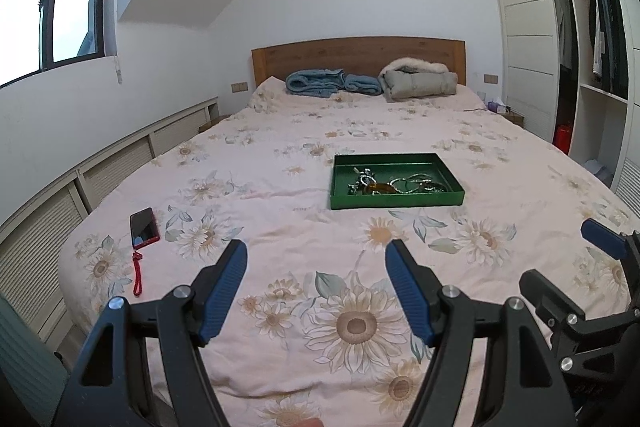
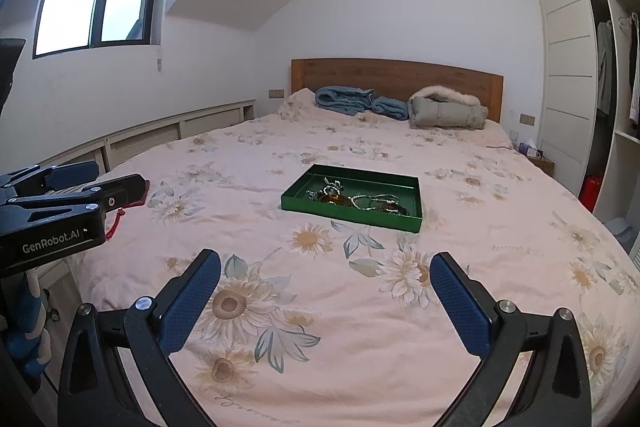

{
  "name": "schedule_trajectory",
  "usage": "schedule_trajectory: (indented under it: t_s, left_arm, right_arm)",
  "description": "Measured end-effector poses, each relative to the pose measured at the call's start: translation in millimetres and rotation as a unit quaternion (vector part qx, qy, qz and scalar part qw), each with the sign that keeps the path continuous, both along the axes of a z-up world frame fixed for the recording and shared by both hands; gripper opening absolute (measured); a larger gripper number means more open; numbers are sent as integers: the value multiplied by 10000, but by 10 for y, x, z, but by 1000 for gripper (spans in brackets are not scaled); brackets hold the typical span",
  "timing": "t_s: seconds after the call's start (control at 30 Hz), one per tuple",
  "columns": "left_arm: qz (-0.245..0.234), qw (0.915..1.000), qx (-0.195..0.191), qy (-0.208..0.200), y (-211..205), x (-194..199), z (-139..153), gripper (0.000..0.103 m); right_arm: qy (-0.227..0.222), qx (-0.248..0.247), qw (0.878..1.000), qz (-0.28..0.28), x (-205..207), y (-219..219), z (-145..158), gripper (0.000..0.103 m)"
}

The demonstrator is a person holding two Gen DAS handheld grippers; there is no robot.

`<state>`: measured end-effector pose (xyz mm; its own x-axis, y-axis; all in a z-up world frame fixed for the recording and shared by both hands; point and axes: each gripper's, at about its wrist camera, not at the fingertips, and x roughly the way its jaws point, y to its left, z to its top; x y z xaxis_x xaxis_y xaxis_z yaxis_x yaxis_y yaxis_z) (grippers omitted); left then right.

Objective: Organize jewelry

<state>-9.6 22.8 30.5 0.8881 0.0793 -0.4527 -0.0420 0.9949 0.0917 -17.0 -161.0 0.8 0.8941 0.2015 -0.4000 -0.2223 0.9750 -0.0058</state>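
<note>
Left wrist view
My left gripper (image 1: 316, 255): released, jaws spread, nothing between them, hanging above the near end of the bed.
Tray: one green tray (image 1: 396, 203) on the sunflower bedspread (image 1: 280, 195), mid-bed, right of centre.
Jewelry (image 1: 396, 183): a tangled heap inside the tray; pieces too small to count.
Phone: one red phone (image 1: 144, 228), near left edge, well apart from the tray.
Open room: bare bedspread between my fingers and the tray.

Right wrist view
My right gripper (image 2: 326, 269): released, jaws wide, holding nothing.
Tray: one, ahead, slightly right.
Far end: two blue rolls (image 2: 360, 101), one grey coat (image 2: 448, 111) against the headboard (image 2: 400, 75).
</note>
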Motion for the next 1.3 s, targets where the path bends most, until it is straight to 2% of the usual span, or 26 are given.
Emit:
schedule_trajectory:
  t_s: [0.53,0.93,1.3]
  left_arm:
    - [-86,9990,-30,442,2,332,-258,70]
    - [-211,9980,-141,580,-1,489,-413,70]
    - [-231,9973,-252,650,10,568,-507,70]
  right_arm:
    - [314,-122,9994,-16,265,60,-213,103]
    - [501,-163,9986,-70,430,53,-348,103]
    - [486,-221,9983,-213,504,20,-386,103]
